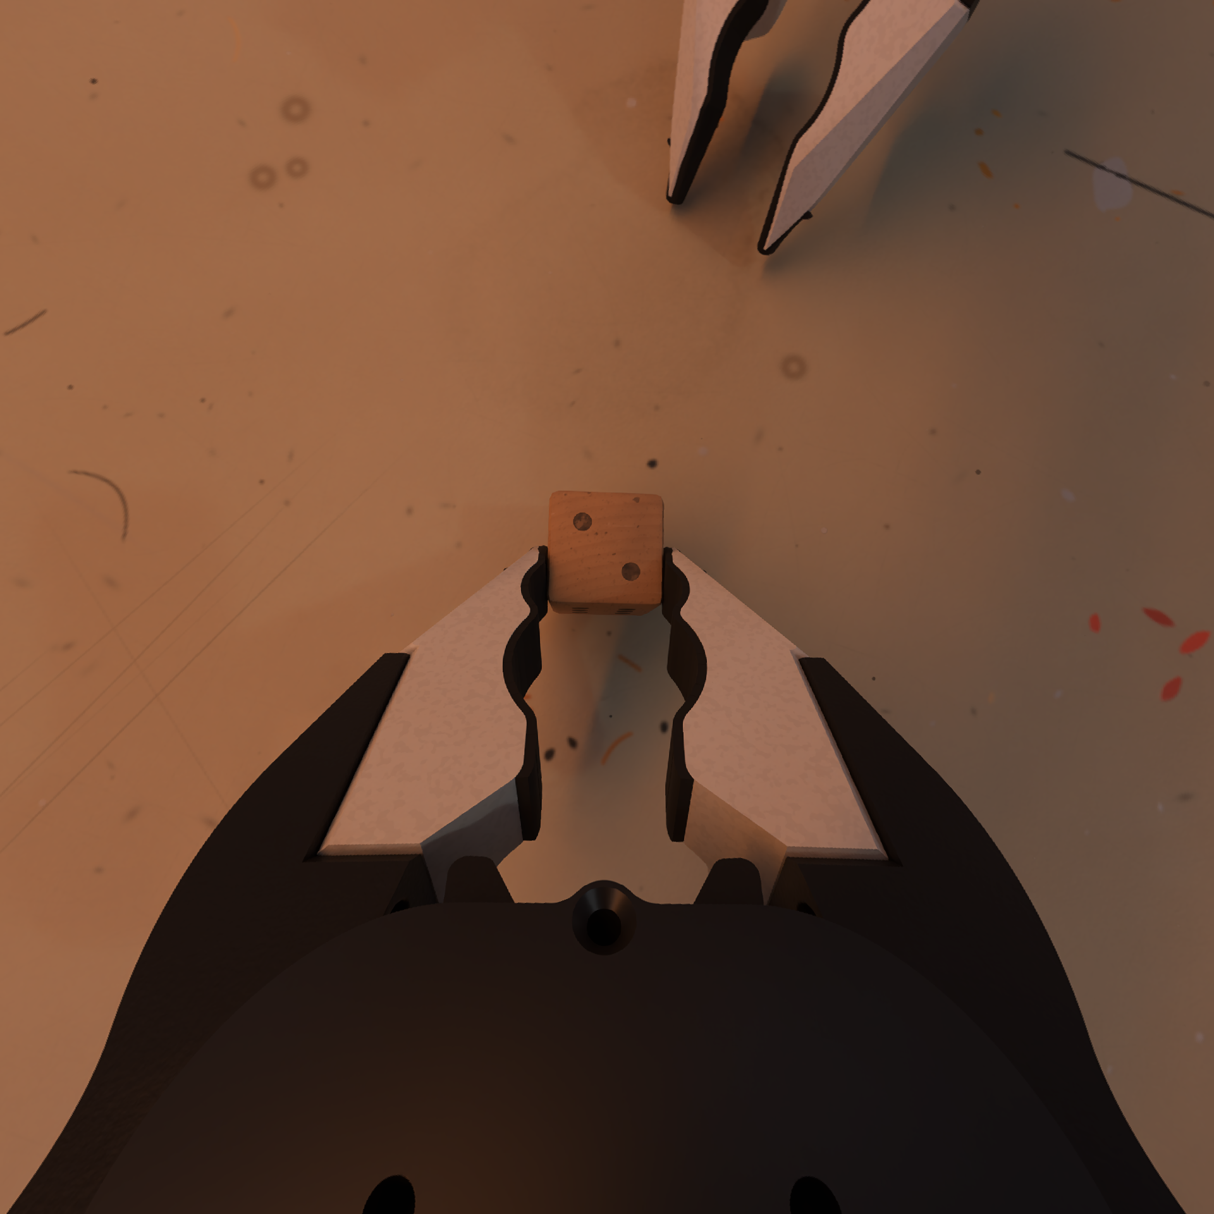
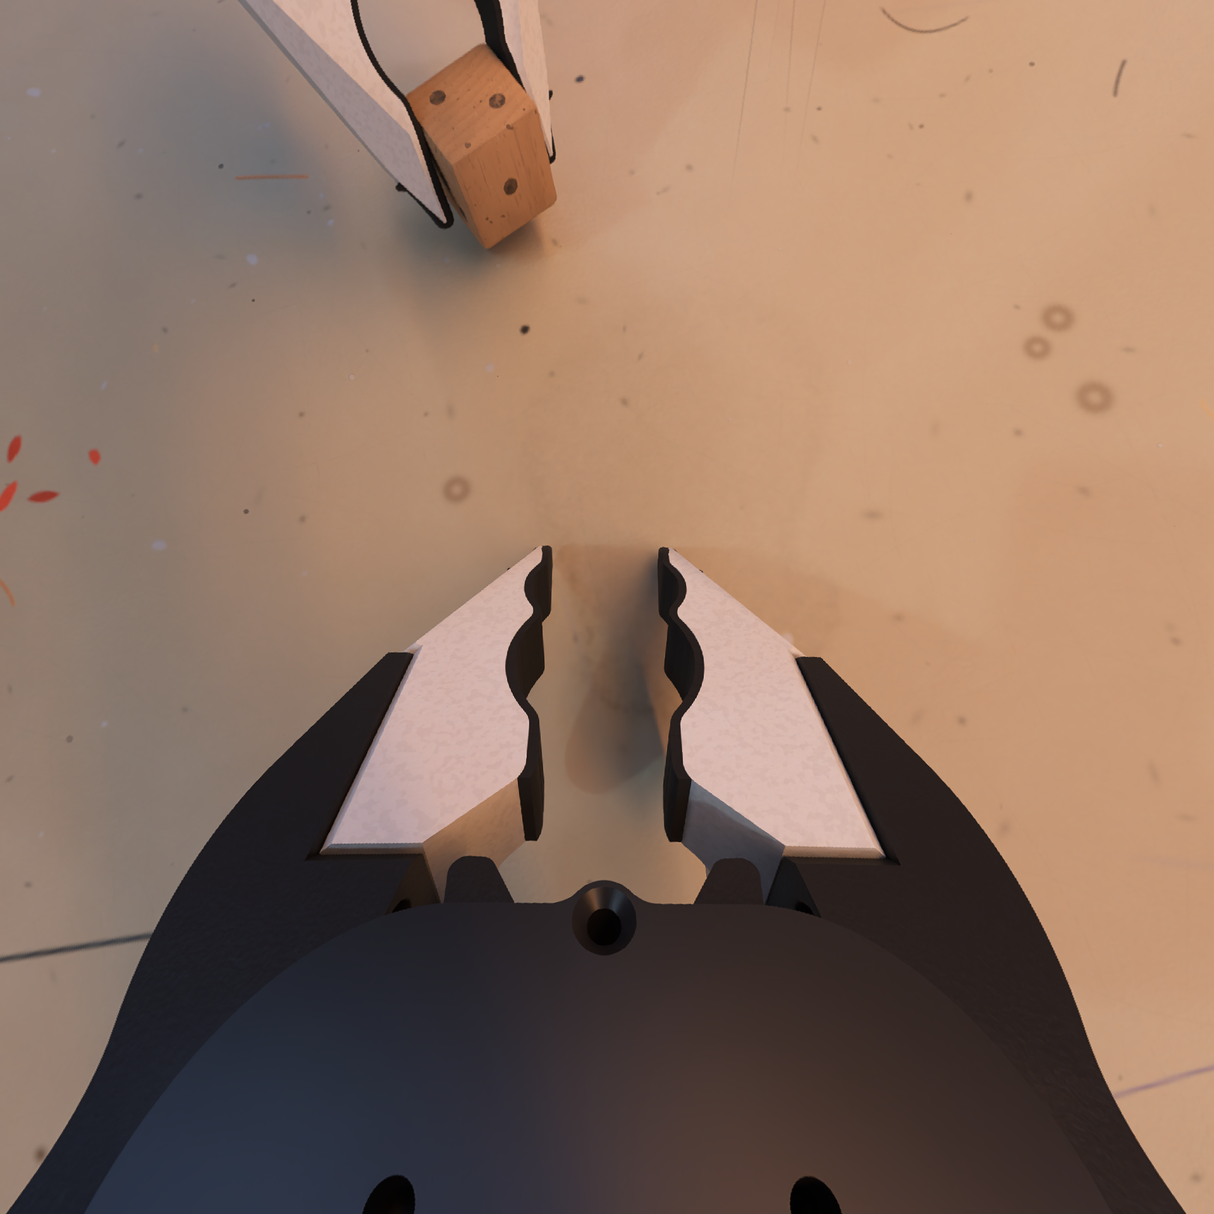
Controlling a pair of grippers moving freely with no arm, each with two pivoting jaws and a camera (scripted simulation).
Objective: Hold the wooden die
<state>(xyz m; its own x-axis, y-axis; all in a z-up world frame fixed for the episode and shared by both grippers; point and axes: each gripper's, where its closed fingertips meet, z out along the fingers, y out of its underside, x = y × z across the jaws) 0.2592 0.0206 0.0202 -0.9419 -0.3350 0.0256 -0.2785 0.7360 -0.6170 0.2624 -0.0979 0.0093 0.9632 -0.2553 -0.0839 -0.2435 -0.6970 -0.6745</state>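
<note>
Left gripper (image 1: 605, 565) clamping wooden die (image 1: 605, 552), apparently unlabelled, right gripper (image 2: 604, 558) parted.

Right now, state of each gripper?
Left gripper: closed on the wooden die, pinched between its fingertips.
Right gripper: open, holding nothing, apart from the die.

The die (image 1: 605, 552) sits between the left gripper's (image 1: 605, 565) fingertips, over the table (image 1: 328, 328). The right gripper (image 2: 604, 558) stands well apart from the die, facing it.
</note>
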